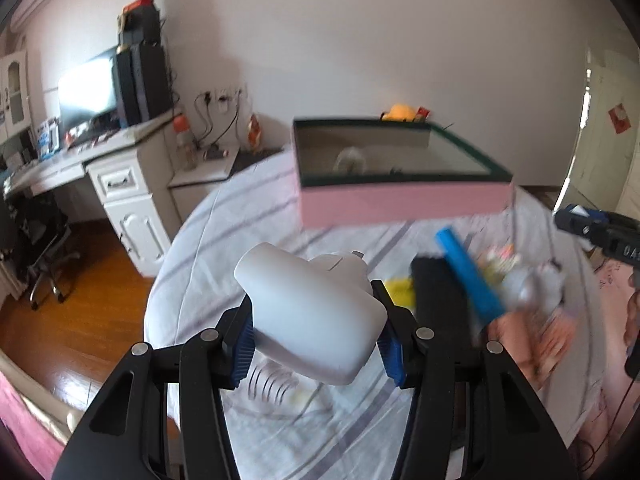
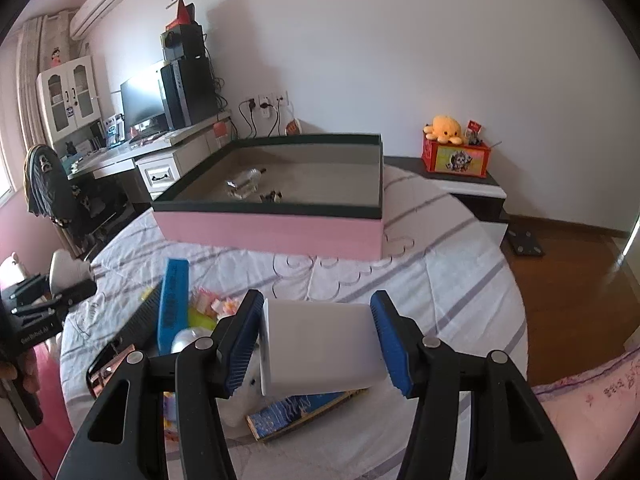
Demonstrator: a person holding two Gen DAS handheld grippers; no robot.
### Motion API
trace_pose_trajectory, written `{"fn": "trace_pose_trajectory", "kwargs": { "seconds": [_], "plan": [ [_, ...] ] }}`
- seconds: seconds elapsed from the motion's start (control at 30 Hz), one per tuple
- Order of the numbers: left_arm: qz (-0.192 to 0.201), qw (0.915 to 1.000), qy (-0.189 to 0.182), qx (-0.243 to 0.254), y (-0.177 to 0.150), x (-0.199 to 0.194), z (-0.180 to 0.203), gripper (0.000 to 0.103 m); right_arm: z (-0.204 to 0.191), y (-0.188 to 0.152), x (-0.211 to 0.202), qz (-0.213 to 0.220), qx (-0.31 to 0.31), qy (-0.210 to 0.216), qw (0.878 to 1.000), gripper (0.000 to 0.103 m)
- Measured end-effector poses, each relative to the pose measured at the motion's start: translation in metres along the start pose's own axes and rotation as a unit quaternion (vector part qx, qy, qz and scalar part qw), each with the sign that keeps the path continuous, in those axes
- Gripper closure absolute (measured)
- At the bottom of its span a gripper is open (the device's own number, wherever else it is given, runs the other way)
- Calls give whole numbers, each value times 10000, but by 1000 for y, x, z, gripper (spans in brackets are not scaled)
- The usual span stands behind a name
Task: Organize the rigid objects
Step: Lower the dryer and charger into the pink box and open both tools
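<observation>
Both grippers loaded, raised above the bed.

Left gripper clamped on a white rounded device; right gripper clamped on a white box, blue pads flush against its sides. Beneath: striped bedsheet, bare toward the right edge; blue bar and black comb in clutter on the left. Ahead: pink tray, dark rim, glass bottle lying inside.

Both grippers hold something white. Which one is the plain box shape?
The white box in the right gripper: flat faces, square edges. The left gripper holds a rounded white device with a narrower neck.
</observation>
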State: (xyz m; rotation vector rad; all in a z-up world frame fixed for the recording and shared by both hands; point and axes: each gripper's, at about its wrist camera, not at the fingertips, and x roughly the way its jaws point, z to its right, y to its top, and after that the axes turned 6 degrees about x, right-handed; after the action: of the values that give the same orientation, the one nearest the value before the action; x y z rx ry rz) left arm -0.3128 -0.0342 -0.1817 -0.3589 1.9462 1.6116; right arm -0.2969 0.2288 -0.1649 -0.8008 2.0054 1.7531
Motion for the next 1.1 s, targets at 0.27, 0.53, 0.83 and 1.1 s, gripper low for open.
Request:
{"fn": "trace_pose_trajectory", "kwargs": {
  "seconds": [0.27,0.53,0.83,1.1],
  "plan": [
    [477,9984,232,169,54,-14,14,51,-12,30,-10,273,-270,29,9993,46],
    [624,9961,519,351,100,4,24,51,-17,61,-6,462,-483,21,9978,46],
    [471,9953,662,523,150,65,35,51,-9,99,33,469,-605,-18,9971,46],
    [20,9971,376,657,169,138,41,51,1,122,98,50,-725,2,9974,46]
  ]
}}
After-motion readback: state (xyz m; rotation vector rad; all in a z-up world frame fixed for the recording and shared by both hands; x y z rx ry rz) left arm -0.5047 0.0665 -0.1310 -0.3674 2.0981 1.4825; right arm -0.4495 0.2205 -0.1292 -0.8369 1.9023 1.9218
